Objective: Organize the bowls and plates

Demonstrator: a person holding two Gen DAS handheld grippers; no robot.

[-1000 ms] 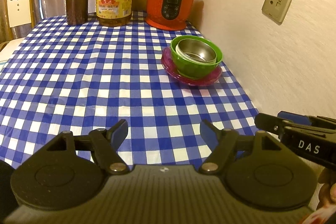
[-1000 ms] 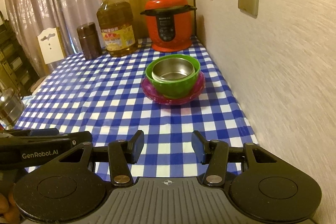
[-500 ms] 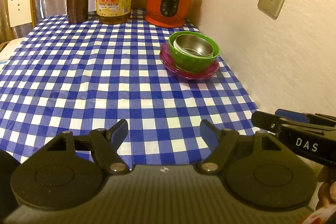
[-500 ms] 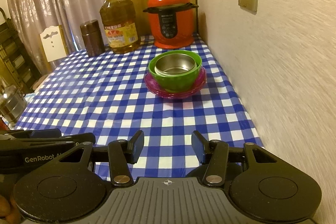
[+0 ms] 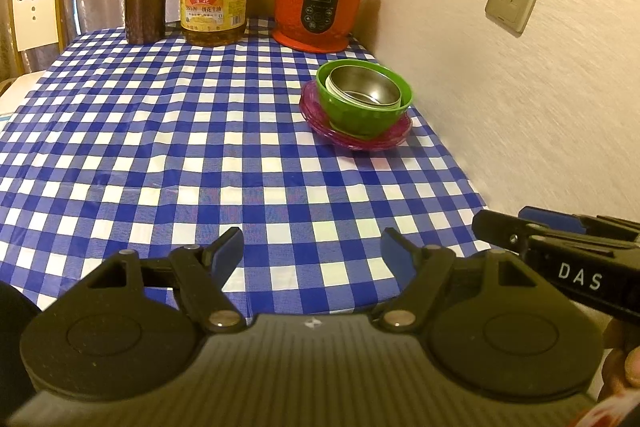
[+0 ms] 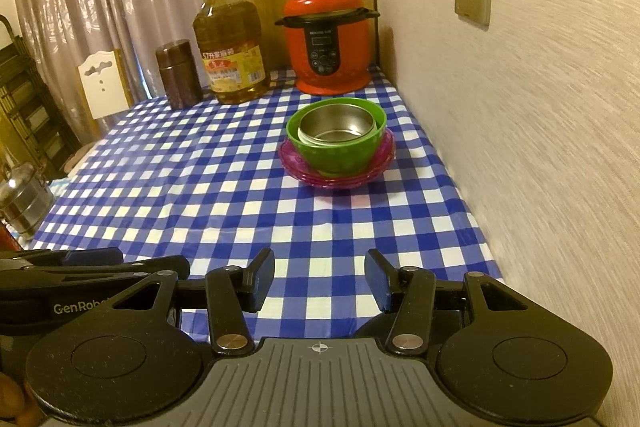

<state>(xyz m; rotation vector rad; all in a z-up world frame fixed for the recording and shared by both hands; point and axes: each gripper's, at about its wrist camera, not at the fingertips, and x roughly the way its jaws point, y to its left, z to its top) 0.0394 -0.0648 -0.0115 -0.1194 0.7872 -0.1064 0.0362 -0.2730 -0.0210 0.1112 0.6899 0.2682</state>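
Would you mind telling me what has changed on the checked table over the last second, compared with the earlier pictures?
Almost nothing. Both views slide slightly, so the hands drifted a little, but no object moved and nothing was gripped or released. The steel bowl sits in the green plastic bowl on the purple plate as before. The left gripper and right gripper remain open and empty over the blue checked tablecloth.

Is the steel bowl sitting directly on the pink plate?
No, the steel bowl is nested inside the green bowl, which rests on the pink plate.
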